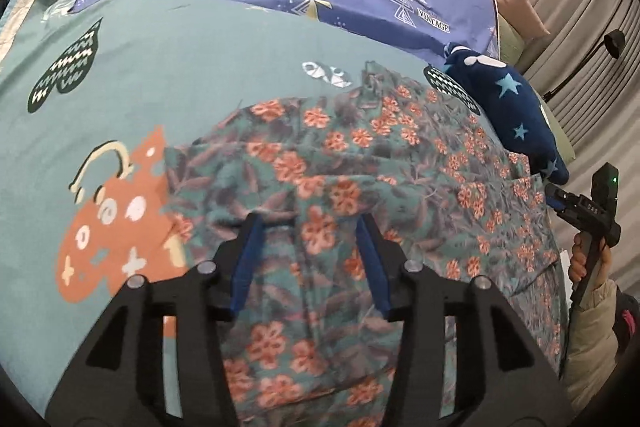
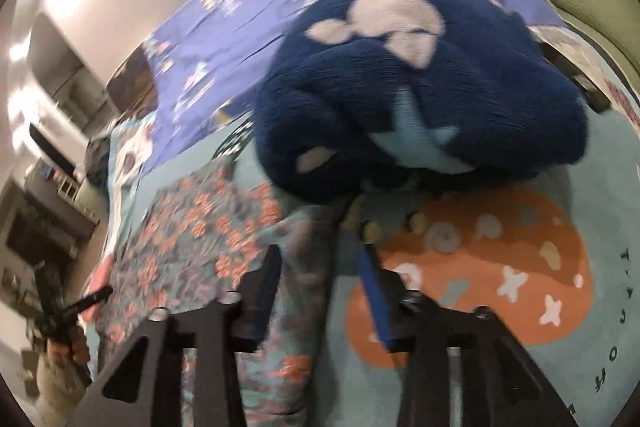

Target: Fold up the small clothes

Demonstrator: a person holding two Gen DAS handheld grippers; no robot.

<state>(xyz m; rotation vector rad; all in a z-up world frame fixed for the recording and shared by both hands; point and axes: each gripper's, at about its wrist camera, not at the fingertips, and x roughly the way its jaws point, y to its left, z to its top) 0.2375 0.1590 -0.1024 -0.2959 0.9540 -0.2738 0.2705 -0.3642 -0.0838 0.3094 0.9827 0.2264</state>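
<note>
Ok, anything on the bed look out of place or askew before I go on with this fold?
Mostly the navy star-print fleece: it sits bunched in a lump at the floral garment's far corner instead of lying flat, and may overlap its edge. The floral garment itself is spread out but rumpled. Nothing looks spilled or damaged.

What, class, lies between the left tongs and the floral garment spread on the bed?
Nothing visible does. The left tongs hang open directly over the teal, orange-flowered cloth garment, bare fabric between the blue fingers. The fluffy navy star-patterned garment lies beyond its far right edge.
</note>
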